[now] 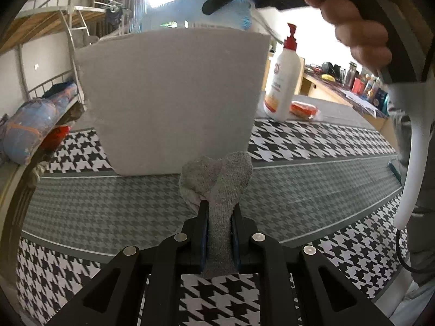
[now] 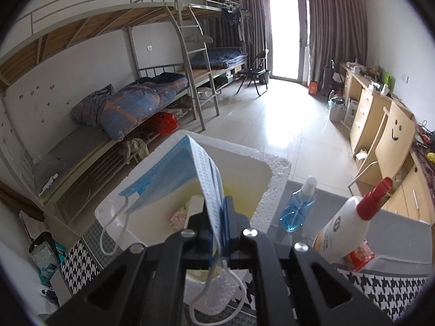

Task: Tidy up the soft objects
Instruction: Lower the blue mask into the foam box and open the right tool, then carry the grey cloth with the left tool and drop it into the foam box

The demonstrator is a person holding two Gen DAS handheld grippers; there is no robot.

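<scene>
Above the open foam box (image 2: 274, 175), filling the lower centre of the right wrist view, the right gripper (image 2: 217, 233) has its fingers closed on a blue face mask (image 2: 174, 174), pinched near one edge so the pleated body fans up and left while an ear loop dangles below (held there, I judge, for dropping inside). At bottom centre of the left wrist view, the left gripper (image 1: 218, 233) is clamped tight on a grey sock (image 1: 217, 184), whose bunched end bulges beyond the fingertips just short of the box's wall, probably awaiting its turn.
</scene>
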